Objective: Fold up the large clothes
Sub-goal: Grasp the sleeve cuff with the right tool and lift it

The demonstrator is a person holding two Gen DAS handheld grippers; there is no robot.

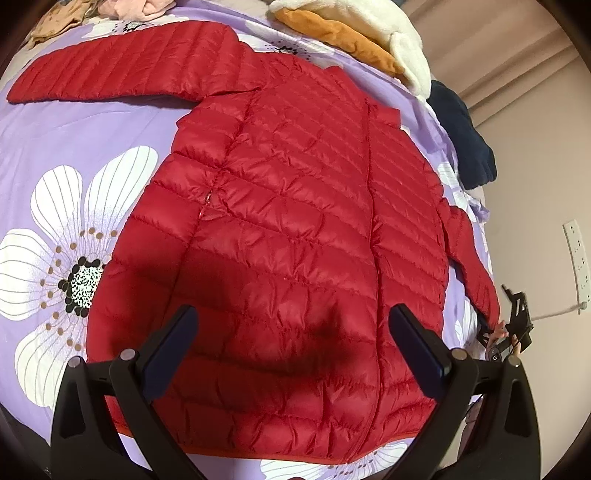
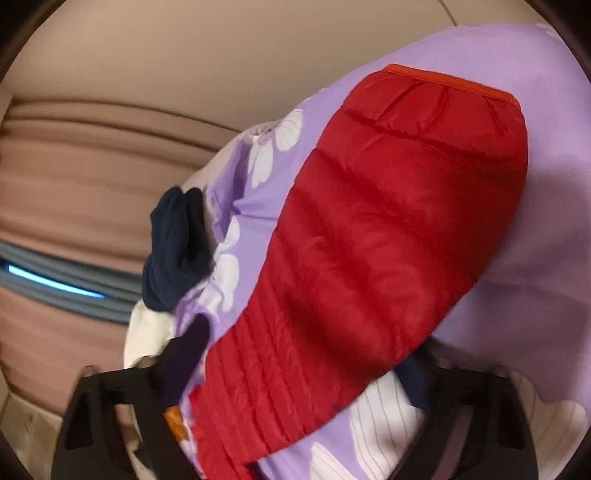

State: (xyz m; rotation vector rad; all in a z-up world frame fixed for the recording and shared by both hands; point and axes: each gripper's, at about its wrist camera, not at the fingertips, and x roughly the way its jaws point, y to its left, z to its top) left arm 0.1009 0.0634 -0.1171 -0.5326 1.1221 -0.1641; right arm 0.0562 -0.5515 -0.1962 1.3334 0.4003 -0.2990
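A red quilted puffer jacket (image 1: 295, 206) lies flat, front up, on a purple flowered bedsheet (image 1: 74, 140). One sleeve stretches to the upper left; the other runs down the right side. My left gripper (image 1: 295, 325) is open and hovers over the jacket's lower front. My right gripper (image 1: 513, 328) shows at the right sleeve's cuff. In the right wrist view the right gripper (image 2: 303, 354) is open with the red sleeve (image 2: 369, 229) lying between its fingers (image 2: 184, 354).
A pile of orange and cream clothes (image 1: 351, 33) and a dark navy garment (image 1: 461, 133) lie at the bed's far right edge. Pink and tan clothes (image 1: 92, 14) lie at the far left. A beige wall with a socket strip (image 1: 576, 258) stands right.
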